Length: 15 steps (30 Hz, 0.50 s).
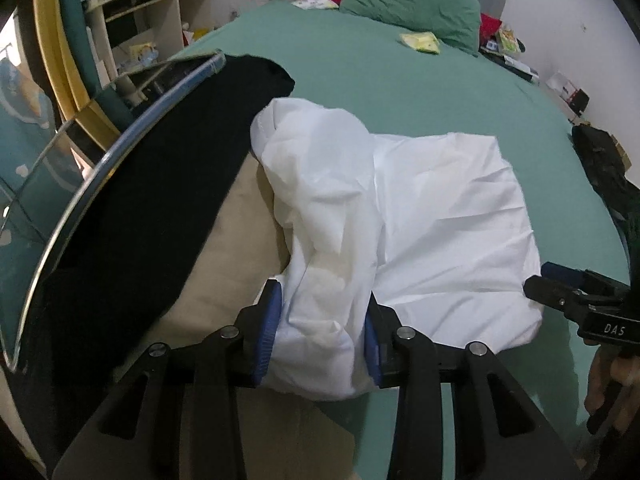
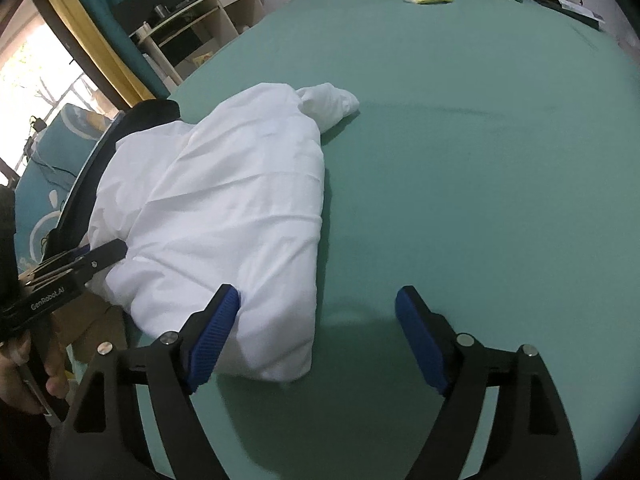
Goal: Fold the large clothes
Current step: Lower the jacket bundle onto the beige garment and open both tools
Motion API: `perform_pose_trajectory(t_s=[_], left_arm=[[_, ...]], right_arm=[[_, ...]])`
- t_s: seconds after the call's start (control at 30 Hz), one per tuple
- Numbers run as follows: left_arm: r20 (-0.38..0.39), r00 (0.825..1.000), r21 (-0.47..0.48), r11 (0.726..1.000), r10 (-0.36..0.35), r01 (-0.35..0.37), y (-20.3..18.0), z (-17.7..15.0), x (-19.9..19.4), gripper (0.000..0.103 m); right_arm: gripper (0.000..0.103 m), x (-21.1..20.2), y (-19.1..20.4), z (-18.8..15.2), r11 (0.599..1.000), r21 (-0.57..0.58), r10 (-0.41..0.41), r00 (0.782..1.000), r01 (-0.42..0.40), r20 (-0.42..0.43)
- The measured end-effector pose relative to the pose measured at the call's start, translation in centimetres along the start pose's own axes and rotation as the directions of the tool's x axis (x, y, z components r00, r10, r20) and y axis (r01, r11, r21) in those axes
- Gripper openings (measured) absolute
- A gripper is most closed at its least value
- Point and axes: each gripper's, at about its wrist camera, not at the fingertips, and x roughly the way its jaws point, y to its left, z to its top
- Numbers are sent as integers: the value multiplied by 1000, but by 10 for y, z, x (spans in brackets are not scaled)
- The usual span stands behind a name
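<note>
A wide green bed [image 2: 460, 160] fills the room, pillows [image 1: 408, 4] at its far end. Near its left edge lies the white garment [image 2: 224, 208], partly folded into a thick pad, one sleeve end poking out on the far side. A black cloth [image 1: 132, 216] hangs just left of it. The left gripper [image 1: 320, 332] has its fingers clamped on a bunched roll of the white fabric at the near edge. The right gripper [image 2: 320, 332] stands wide apart, holding nothing, one pad beside the near right corner. To do this fold well, I'd carry the gripped roll across evenly and lay it flat before letting go.
</note>
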Motion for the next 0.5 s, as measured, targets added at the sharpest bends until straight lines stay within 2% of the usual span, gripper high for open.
perform_pose_trajectory(t_s=[0.27,0.5], left_arm=[[73,996,-63,997,52,-47,-2,-15,-36,39],[84,996,-65,998,29,-24,-20,-40,-64,39]], right_arm=[[81,-20,-4,-21,1000,-10,-5,999,5,-33],[81,-47,-16,-46,1000,10,-9,999,9,-32]])
